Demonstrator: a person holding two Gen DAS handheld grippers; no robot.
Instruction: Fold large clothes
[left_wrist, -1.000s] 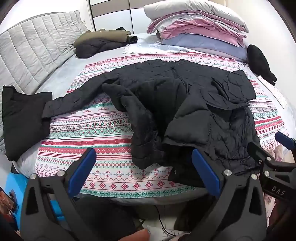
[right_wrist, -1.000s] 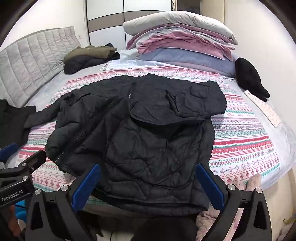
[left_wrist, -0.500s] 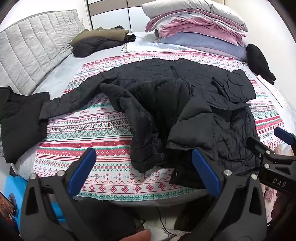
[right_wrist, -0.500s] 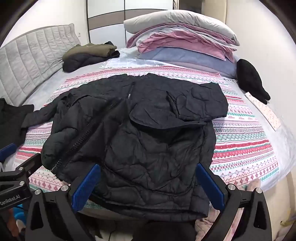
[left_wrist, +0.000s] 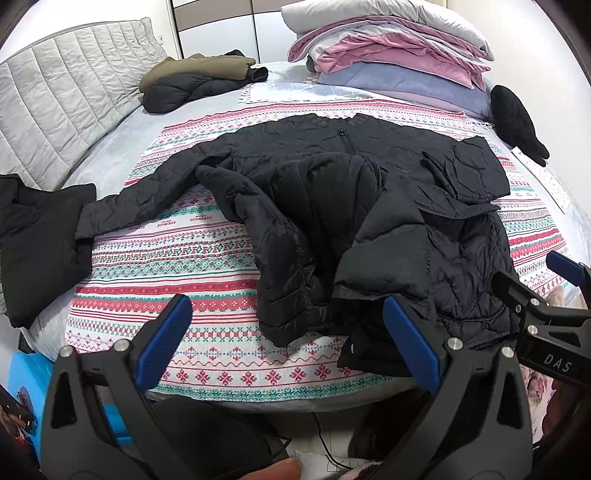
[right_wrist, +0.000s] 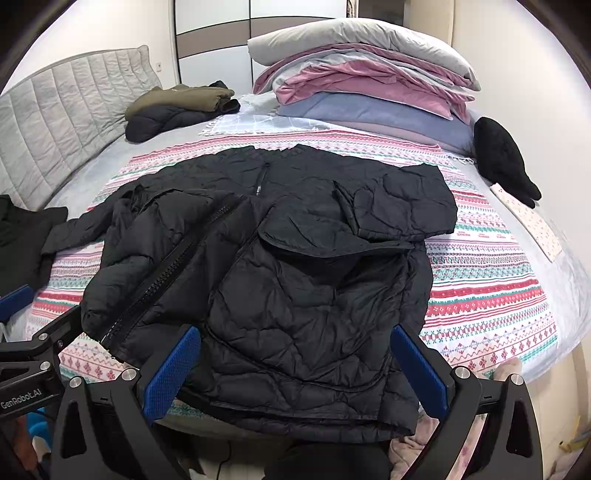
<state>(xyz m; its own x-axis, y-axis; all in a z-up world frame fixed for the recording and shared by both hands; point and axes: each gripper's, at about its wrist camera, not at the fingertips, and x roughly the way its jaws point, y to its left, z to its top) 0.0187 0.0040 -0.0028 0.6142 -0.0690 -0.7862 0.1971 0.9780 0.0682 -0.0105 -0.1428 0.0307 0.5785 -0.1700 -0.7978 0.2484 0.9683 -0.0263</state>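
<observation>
A large black puffer jacket (left_wrist: 354, 210) lies rumpled on the patterned bedspread (left_wrist: 177, 254), one sleeve (left_wrist: 155, 195) stretched to the left and its near hem at the bed's front edge. It fills the middle of the right wrist view (right_wrist: 295, 288), zipper (right_wrist: 162, 280) on the left. My left gripper (left_wrist: 288, 343) is open and empty, just short of the near hem. My right gripper (right_wrist: 295, 365) is open and empty over the hem. Each gripper shows at the edge of the other's view.
A pile of folded pillows and blankets (right_wrist: 362, 81) sits at the back. An olive and black garment heap (left_wrist: 199, 77) lies back left. Another black garment (left_wrist: 37, 240) lies at the left edge, a black item (right_wrist: 502, 158) at the right. A quilted headboard (left_wrist: 70, 99) stands on the left.
Both grippers have moved slightly forward and up over the bed edge. The jacket has not moved and both jaws stay open.
</observation>
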